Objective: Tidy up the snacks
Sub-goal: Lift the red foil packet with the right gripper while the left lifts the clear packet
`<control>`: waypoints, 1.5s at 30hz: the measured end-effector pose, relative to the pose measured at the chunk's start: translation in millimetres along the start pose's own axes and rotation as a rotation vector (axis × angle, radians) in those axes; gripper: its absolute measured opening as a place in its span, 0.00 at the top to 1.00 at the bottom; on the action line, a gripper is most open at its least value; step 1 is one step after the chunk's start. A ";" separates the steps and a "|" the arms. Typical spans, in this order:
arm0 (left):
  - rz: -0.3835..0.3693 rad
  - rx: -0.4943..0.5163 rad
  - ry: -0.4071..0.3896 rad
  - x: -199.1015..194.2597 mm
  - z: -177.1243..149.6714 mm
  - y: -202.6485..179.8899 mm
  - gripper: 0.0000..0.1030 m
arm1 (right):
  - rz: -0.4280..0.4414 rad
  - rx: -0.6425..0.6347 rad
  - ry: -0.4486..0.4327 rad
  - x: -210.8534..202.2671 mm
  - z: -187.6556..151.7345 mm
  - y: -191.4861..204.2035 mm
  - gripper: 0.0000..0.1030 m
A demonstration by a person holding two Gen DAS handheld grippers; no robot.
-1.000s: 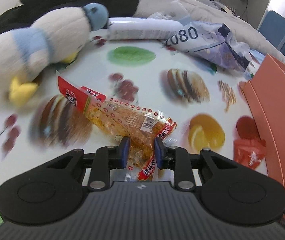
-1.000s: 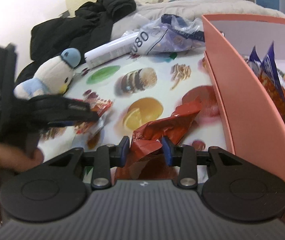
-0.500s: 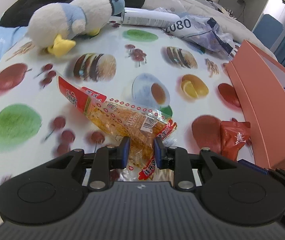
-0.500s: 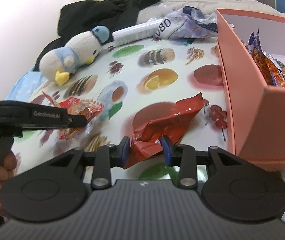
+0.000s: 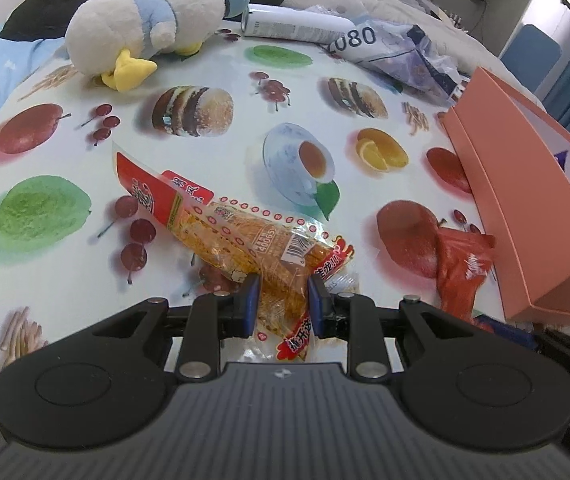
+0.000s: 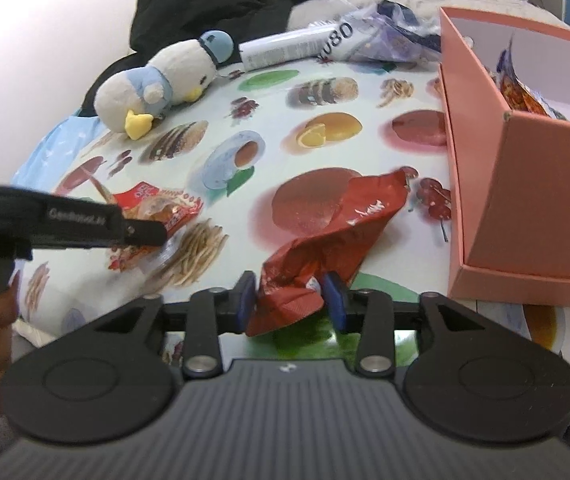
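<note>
Orange snack packet (image 5: 241,240) pinched in left tool (image 5: 283,304); right tool (image 6: 289,300) just spread around red wrapper (image 6: 325,232).

tablecloth (image 5: 225,60) centre open, pink box (image 6: 525,208) right

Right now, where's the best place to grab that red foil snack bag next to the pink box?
Grip the crumpled near end of the red foil bag, coming from the table's near edge. That end is bunched narrow and lies between the right claw's open fingers; the far end fans out flat toward the pink box.
</note>
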State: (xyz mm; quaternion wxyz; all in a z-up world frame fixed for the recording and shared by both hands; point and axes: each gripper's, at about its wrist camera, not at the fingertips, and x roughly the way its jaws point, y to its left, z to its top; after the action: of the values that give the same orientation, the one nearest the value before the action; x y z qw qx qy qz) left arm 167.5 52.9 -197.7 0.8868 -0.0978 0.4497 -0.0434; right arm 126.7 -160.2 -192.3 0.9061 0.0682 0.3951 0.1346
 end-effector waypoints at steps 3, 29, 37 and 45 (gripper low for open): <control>-0.005 0.009 0.007 -3.2 -7.8 0.6 0.71 | -0.016 0.025 -0.012 -1.8 -3.7 -3.2 0.18; -0.003 0.006 -0.034 -14.0 -28.5 0.0 0.71 | -0.127 -0.048 -0.040 22.2 10.0 7.6 0.68; -0.040 -0.013 -0.061 -30.3 -21.6 -5.8 0.72 | -0.076 -0.028 -0.037 -3.3 15.7 3.9 0.75; -0.075 -0.013 -0.102 -65.3 -8.2 -20.7 0.72 | -0.057 -0.018 -0.093 -38.7 26.2 4.9 0.76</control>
State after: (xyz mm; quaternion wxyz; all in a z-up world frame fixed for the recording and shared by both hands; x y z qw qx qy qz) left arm 122.4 42.3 -146.5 0.9057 -0.1225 0.4000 -0.0683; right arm 119.8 -167.6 -146.3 0.9275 0.0551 0.3533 0.1089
